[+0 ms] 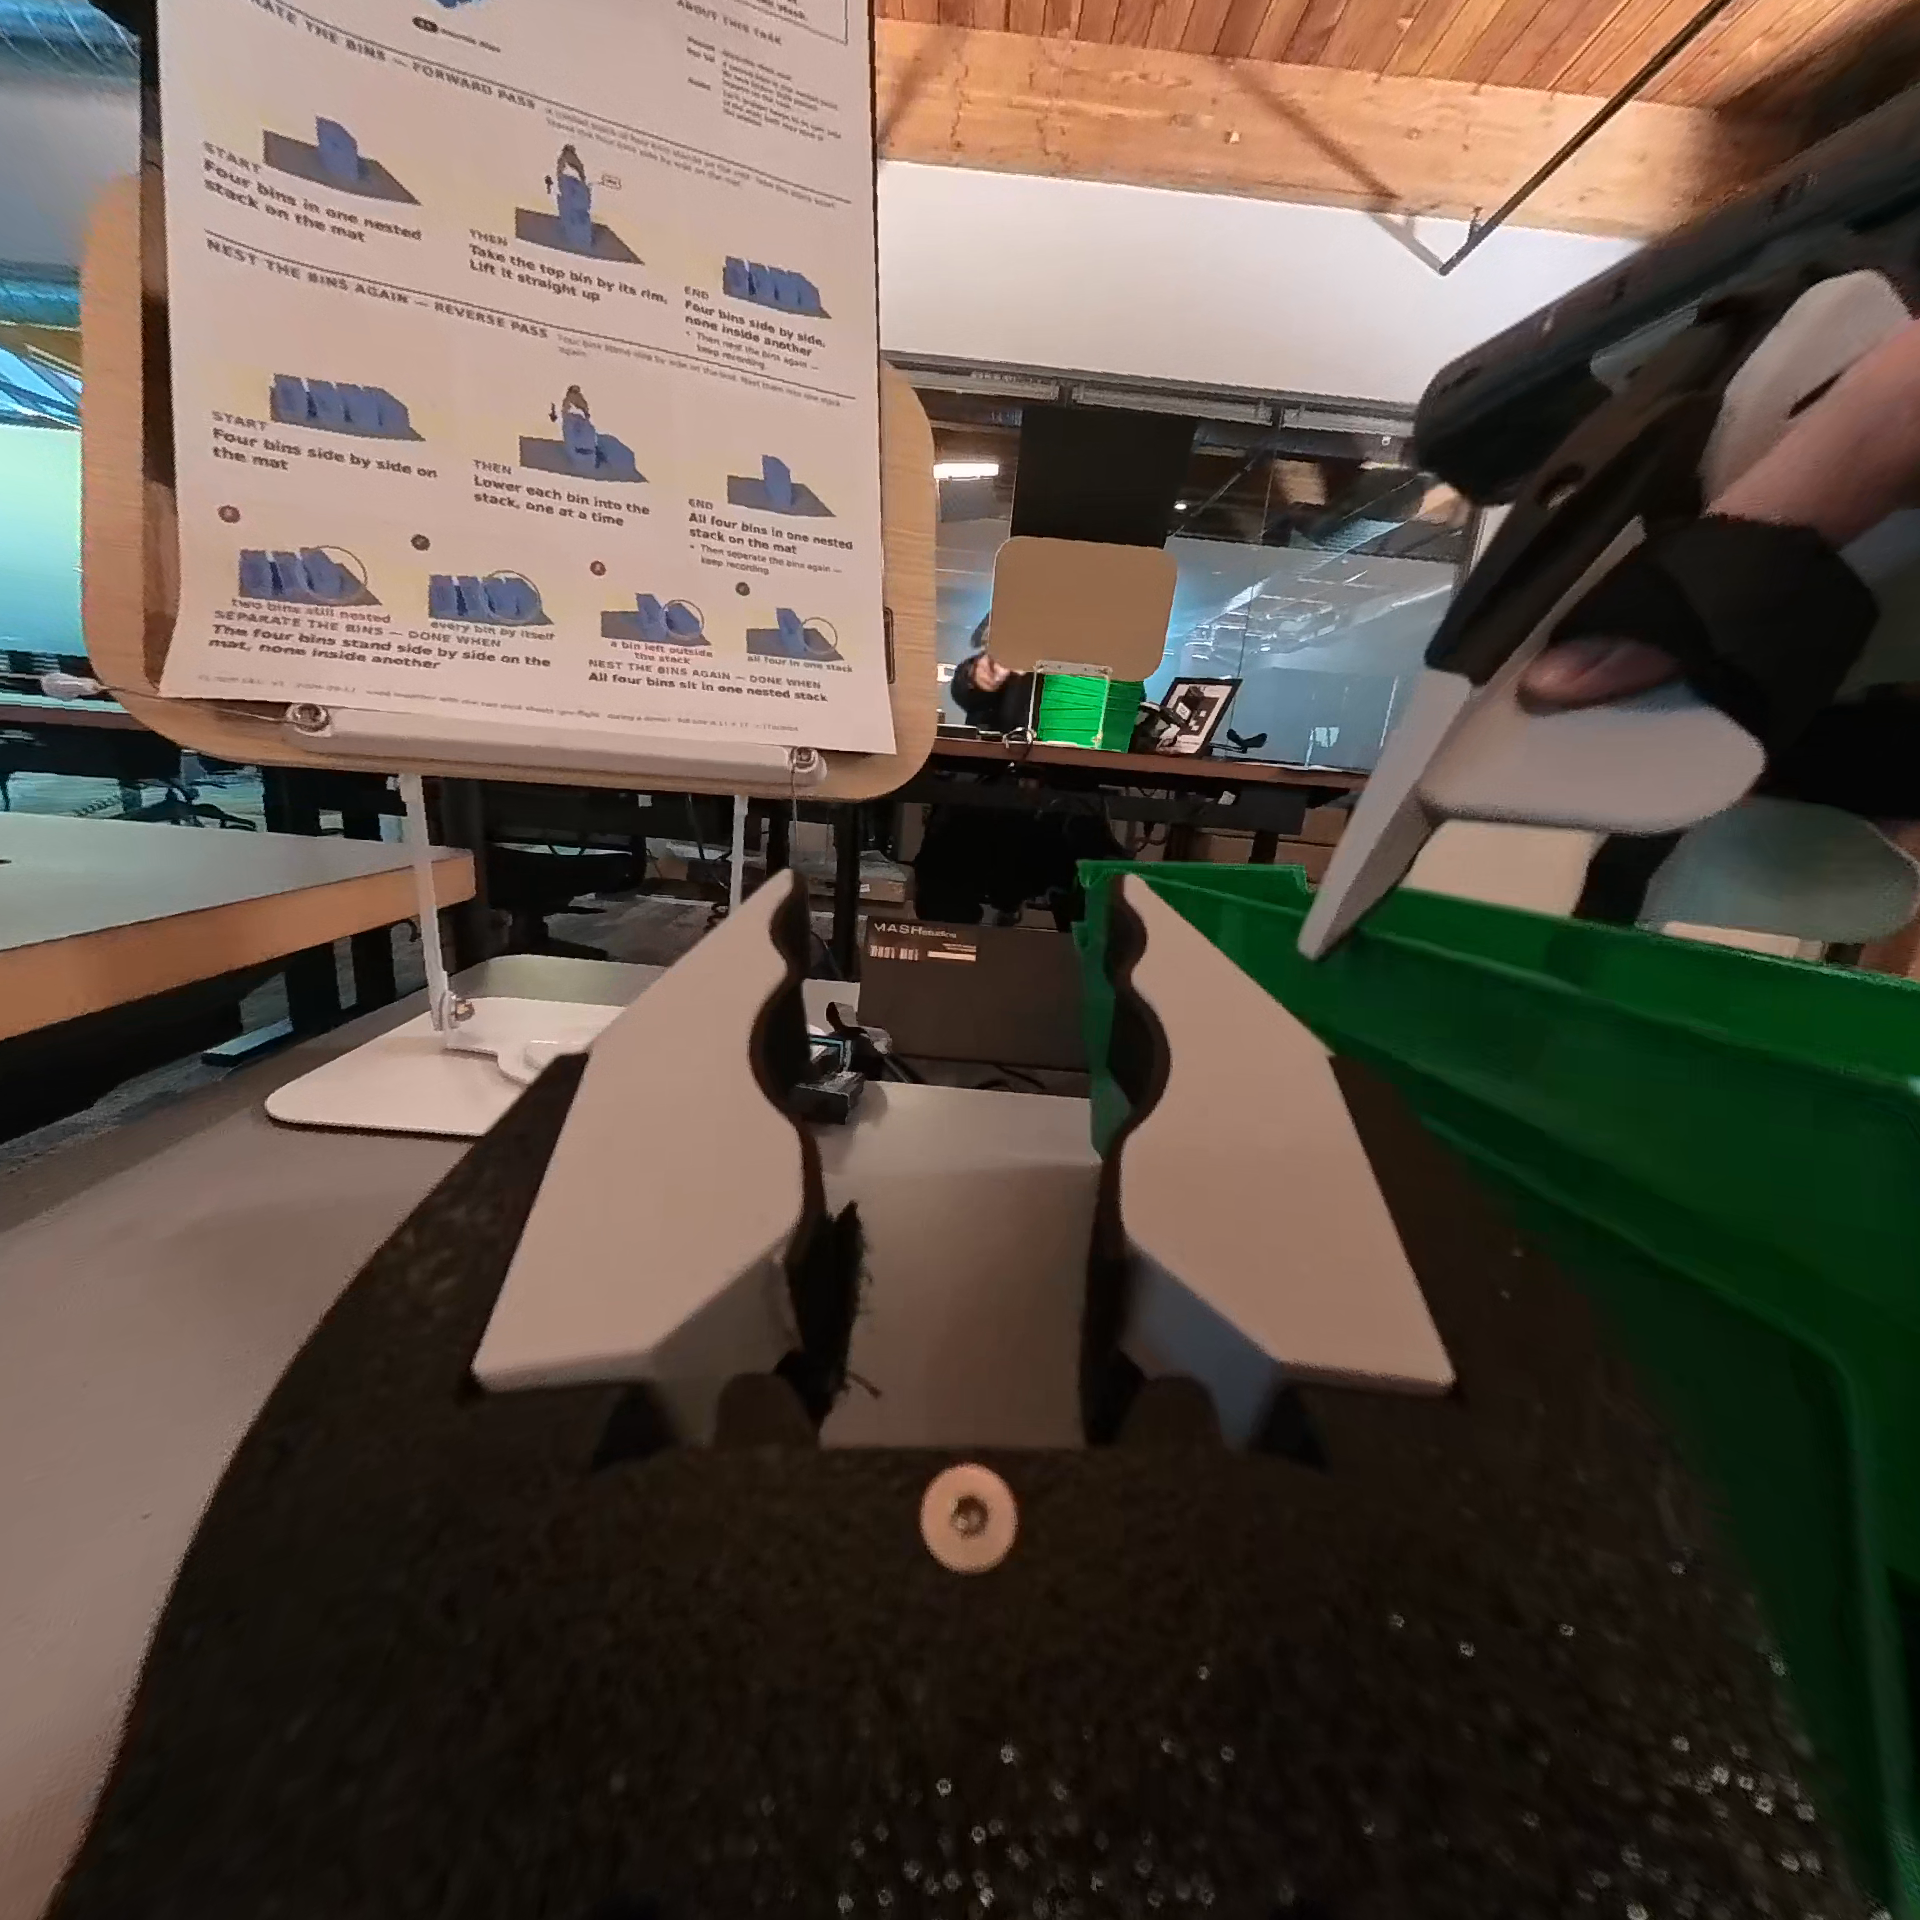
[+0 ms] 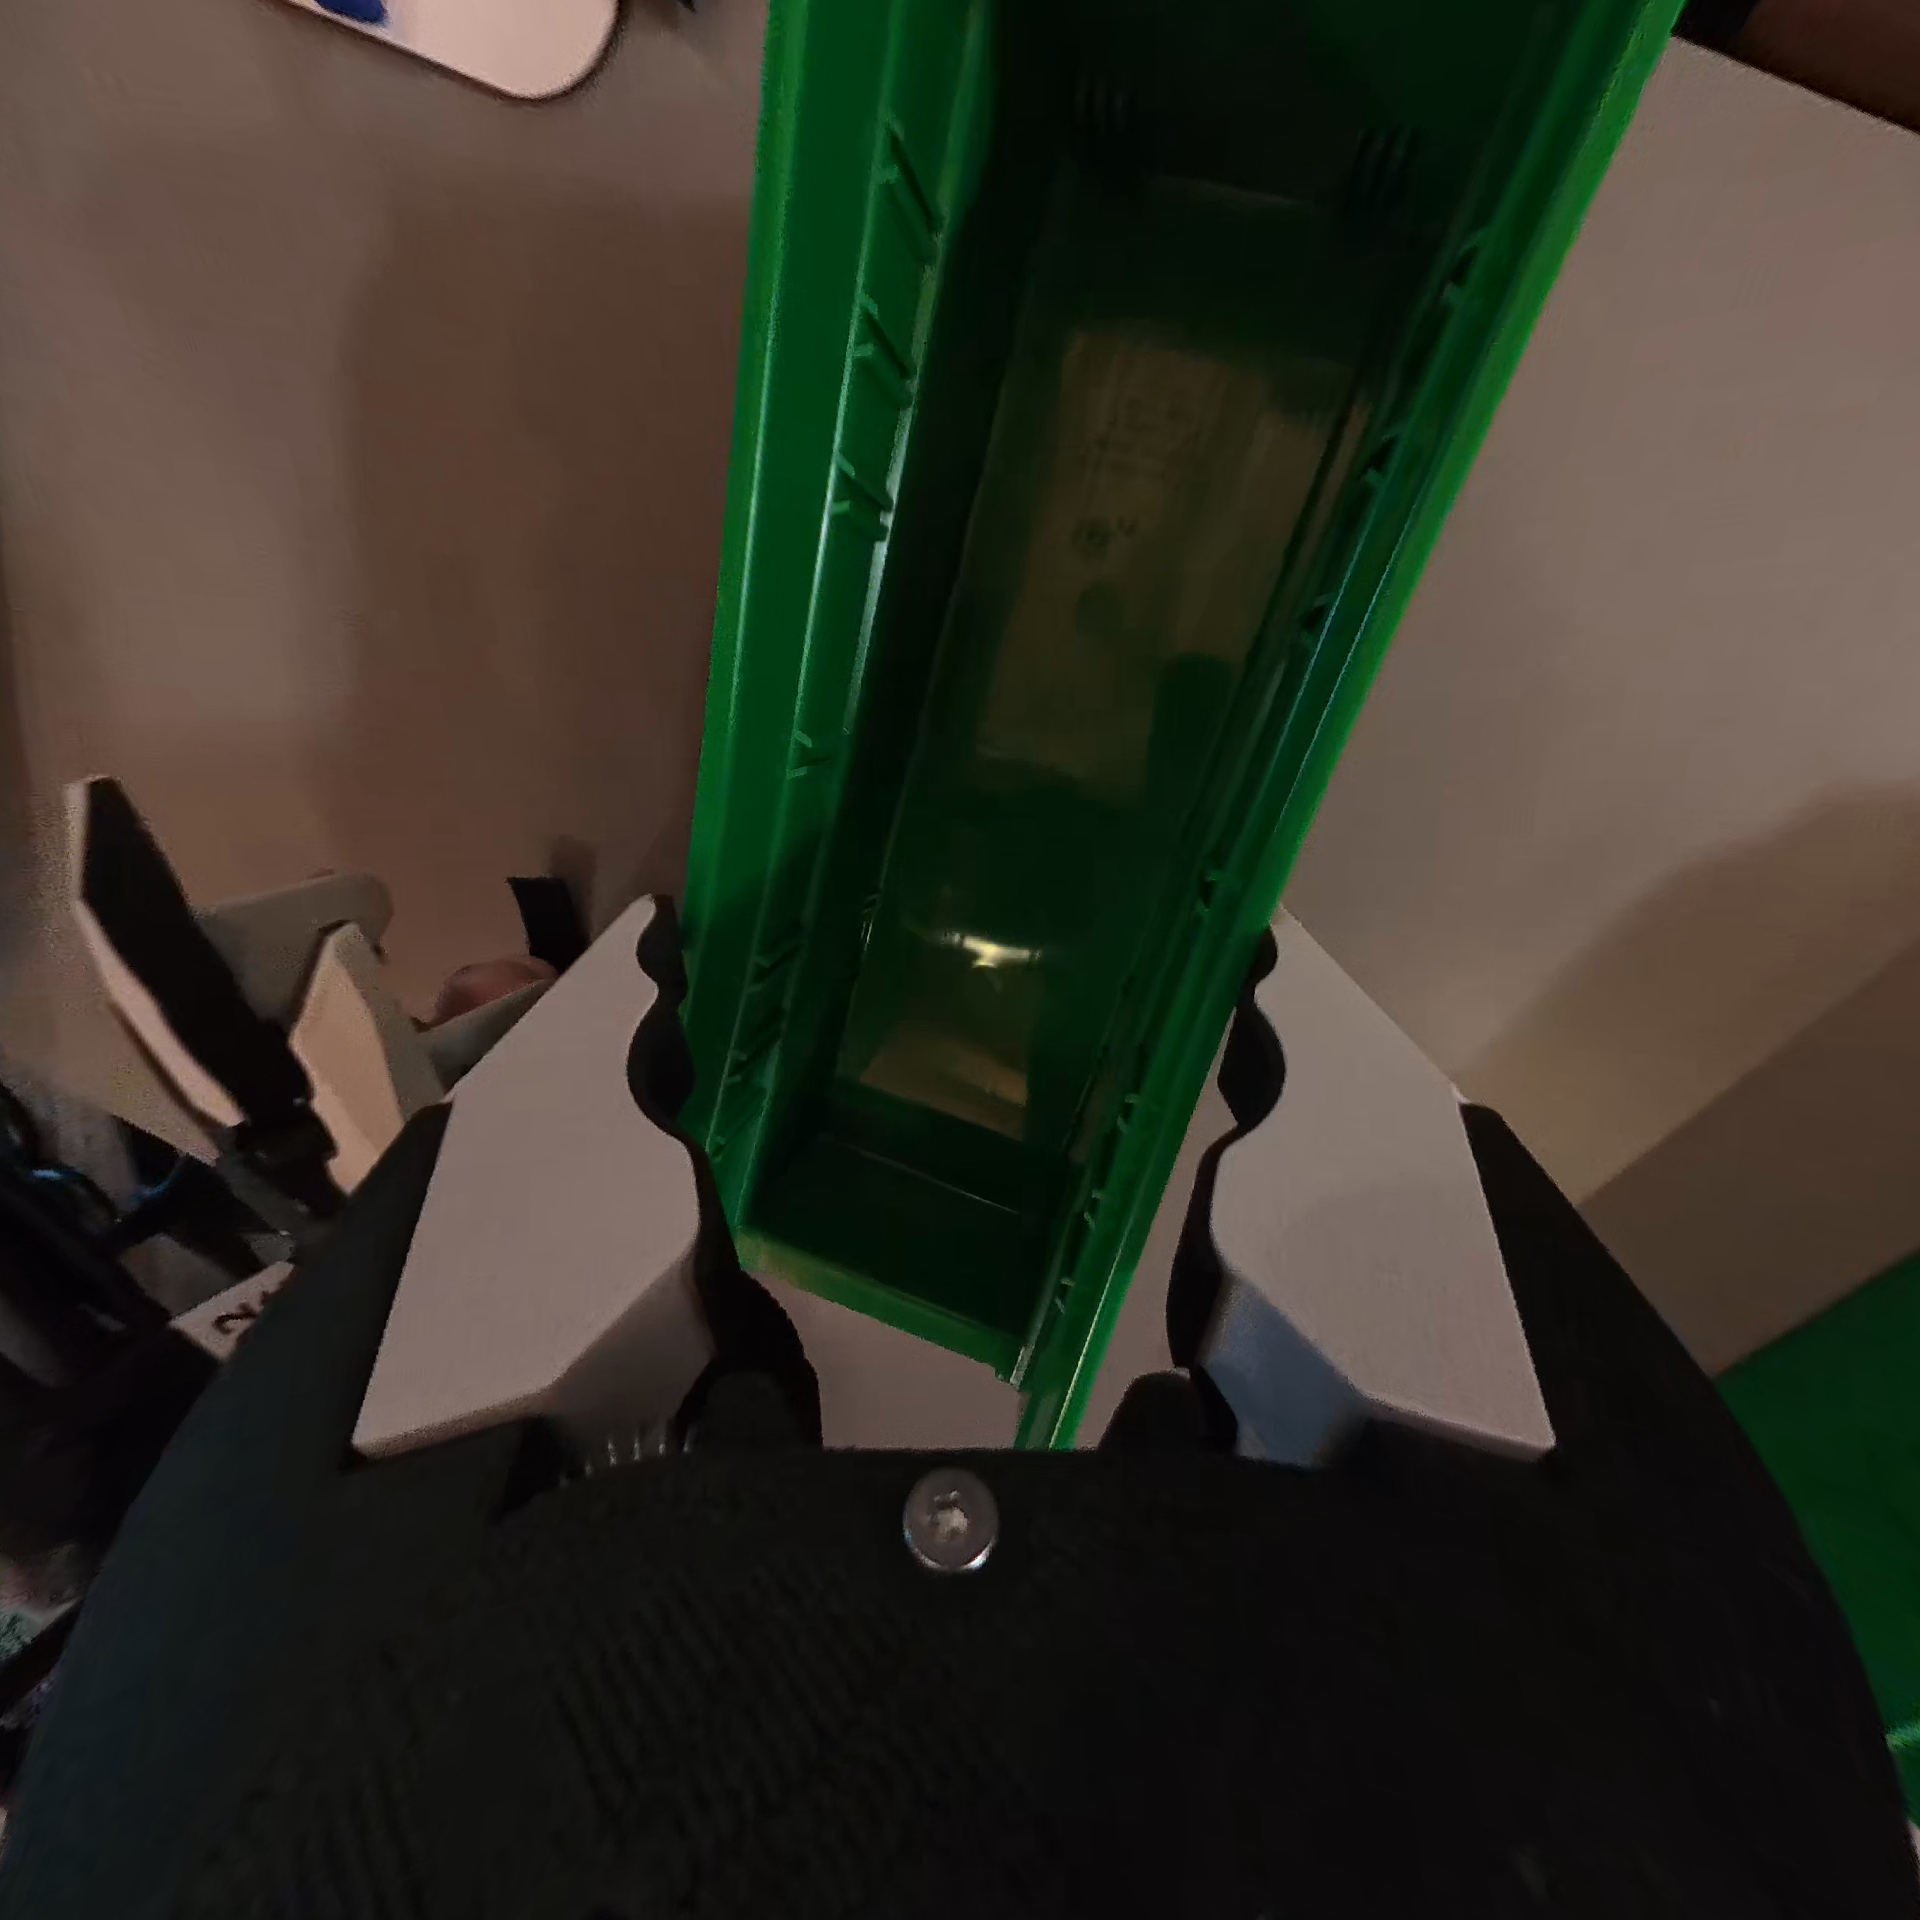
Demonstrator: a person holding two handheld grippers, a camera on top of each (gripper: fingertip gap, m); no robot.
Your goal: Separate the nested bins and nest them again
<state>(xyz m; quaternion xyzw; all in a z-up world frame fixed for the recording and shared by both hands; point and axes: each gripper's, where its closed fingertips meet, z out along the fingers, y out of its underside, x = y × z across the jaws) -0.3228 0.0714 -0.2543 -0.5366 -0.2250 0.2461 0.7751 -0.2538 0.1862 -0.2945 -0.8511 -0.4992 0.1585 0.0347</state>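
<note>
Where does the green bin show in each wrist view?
Left wrist view: the green bin fills the right side, beside the left gripper.
Right wrist view: the bin runs up the centre, seen from above, between the fingers of the right gripper.
Shared landmark: the right gripper at the bin's rim.

Green bins: one in the left wrist view (image 1: 1558,1091), right side of frame; nested layers cannot be told
Grippers: two, left (image 1: 961,997) at centre, right (image 2: 961,997) at lower centre
Instruction sheets: one (image 1: 520,343), upper left
White stands: one (image 1: 416,1081), left of centre
</note>
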